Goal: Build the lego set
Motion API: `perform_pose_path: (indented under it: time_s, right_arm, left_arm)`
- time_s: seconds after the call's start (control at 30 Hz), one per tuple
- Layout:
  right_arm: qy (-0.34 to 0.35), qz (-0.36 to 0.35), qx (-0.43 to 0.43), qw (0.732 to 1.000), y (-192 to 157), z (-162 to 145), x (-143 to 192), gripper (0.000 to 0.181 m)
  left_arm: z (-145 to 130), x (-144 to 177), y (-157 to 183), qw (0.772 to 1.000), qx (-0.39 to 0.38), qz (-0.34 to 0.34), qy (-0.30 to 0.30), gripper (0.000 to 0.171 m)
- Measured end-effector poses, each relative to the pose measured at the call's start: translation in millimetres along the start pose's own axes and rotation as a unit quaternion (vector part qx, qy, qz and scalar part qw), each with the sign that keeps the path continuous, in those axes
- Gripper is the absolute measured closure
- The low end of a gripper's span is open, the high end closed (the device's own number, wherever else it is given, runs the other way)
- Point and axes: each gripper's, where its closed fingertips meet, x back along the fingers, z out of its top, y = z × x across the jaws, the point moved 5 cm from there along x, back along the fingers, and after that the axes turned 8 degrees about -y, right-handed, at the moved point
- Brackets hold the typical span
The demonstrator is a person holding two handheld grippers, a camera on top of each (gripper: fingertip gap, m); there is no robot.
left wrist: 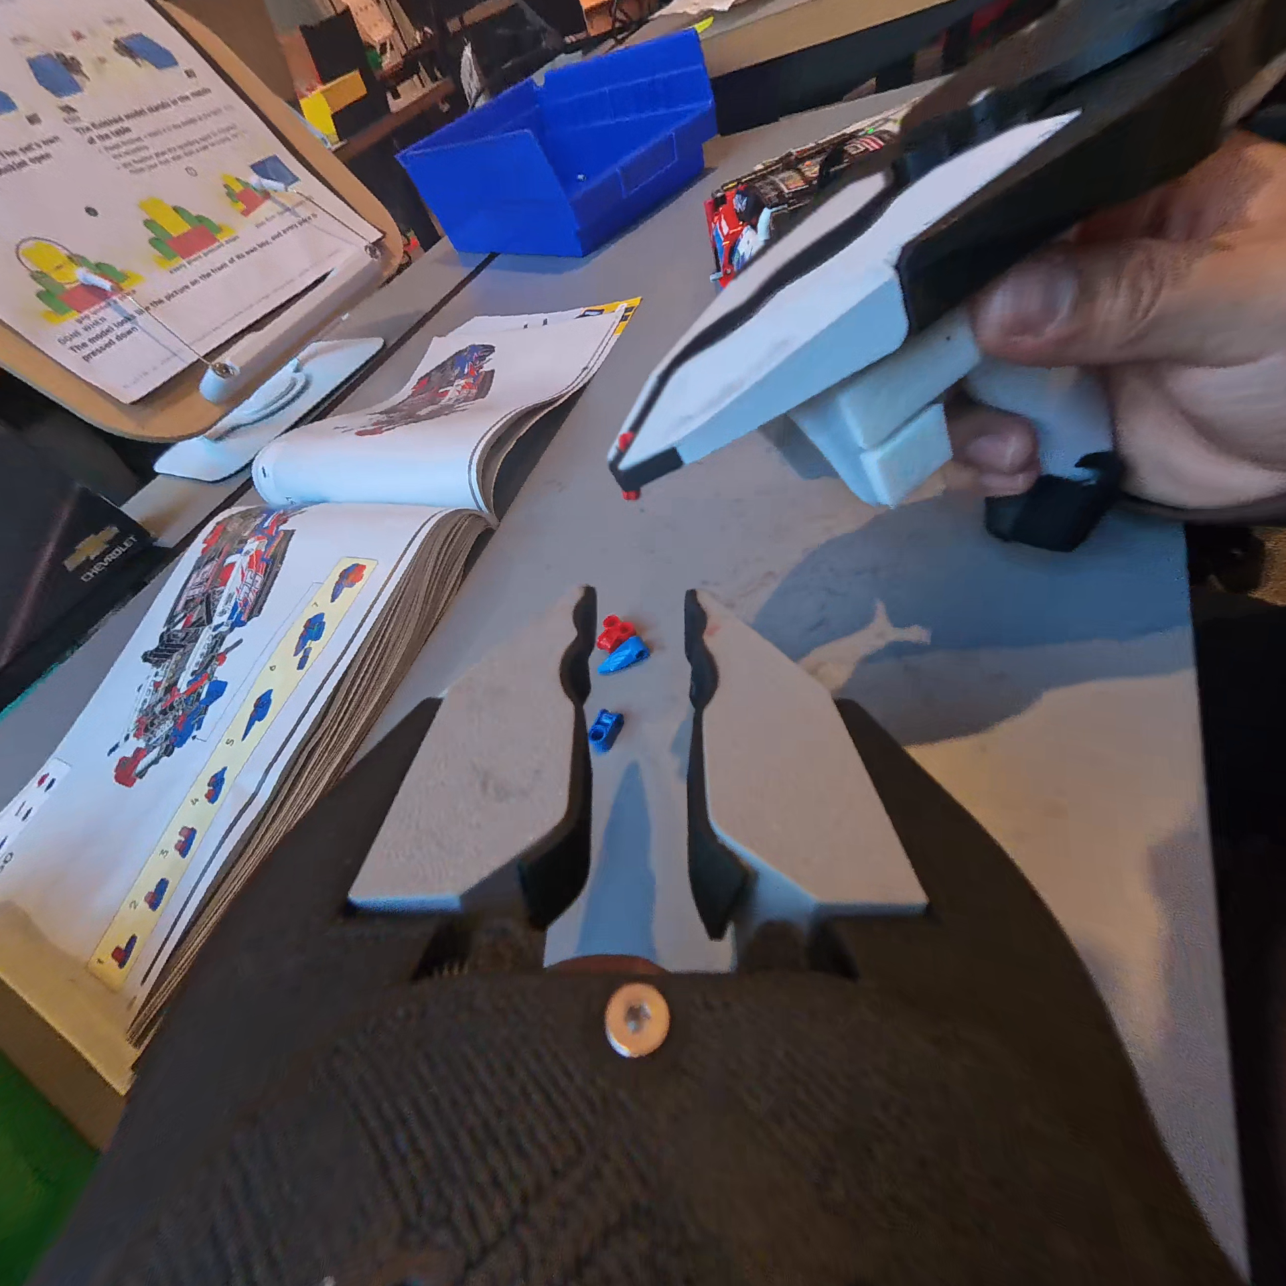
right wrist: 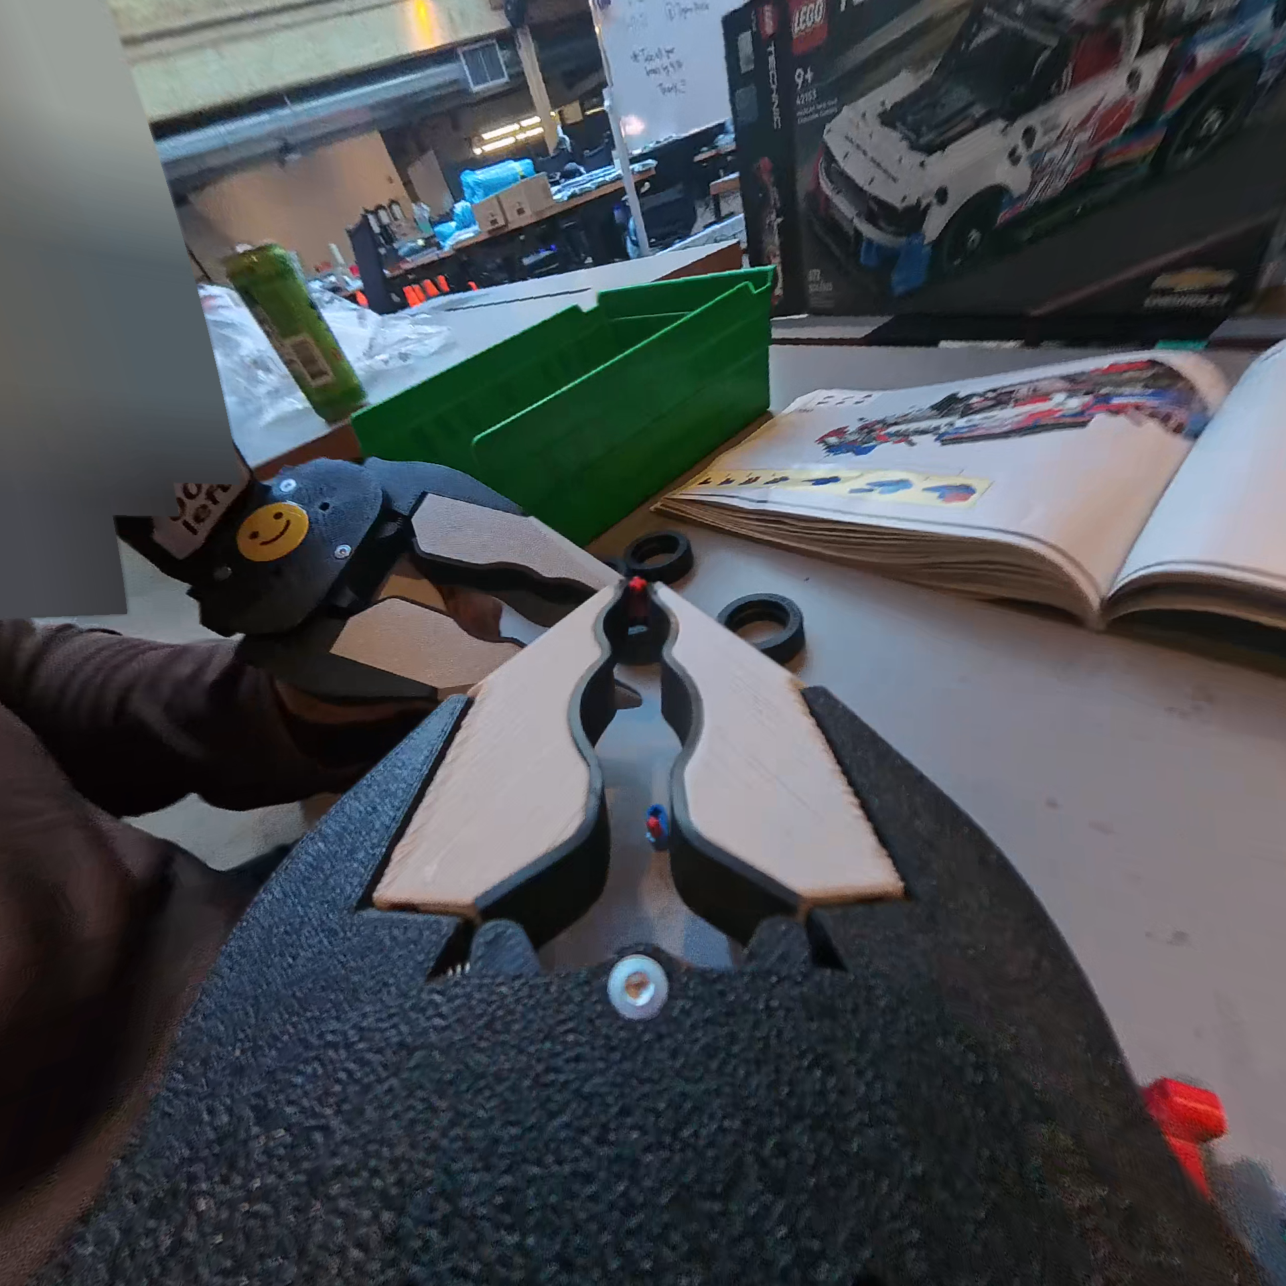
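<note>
My left gripper (left wrist: 640, 604) is open and low over the grey table (left wrist: 1009, 870). Between its fingers lie a red piece (left wrist: 612, 632), a blue wedge piece (left wrist: 624, 656) and a small blue connector (left wrist: 605, 729). My right gripper (right wrist: 636, 590) is shut on a small red pin (right wrist: 634, 591); it also shows in the left wrist view (left wrist: 626, 467), held by a hand just beyond the left fingertips. The open left gripper (right wrist: 564, 612) shows beside it in the right wrist view. A small red and blue piece (right wrist: 655, 824) lies on the table under the right fingers.
An open instruction book (left wrist: 278, 696) lies to the left. A blue bin (left wrist: 577, 153) and a part-built car model (left wrist: 765, 202) stand farther back. Black tyres (right wrist: 657, 553) (right wrist: 762, 626), a green bin (right wrist: 591, 390), the set's box (right wrist: 1009, 139) and a green can (right wrist: 292, 327) stand ahead of the right gripper. My left and right fingertips are right by each other. The open instruction book (left wrist: 278, 696) sits 15 centimetres or so from the ends of my left fingers. It turns up in the right wrist view (right wrist: 834, 488) as well.
</note>
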Motion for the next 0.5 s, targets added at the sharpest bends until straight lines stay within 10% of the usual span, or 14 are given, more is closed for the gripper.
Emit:
perform_pose_path:
  time_s: [0.5]
  right_arm:
    - [0.011,-0.055,0.061,0.997,8.1,-1.8,-3.8,0.177]
  left_arm:
    - [-5.9,-4.5,-6.9,1.000,0.026,0.005,-0.017,0.151]
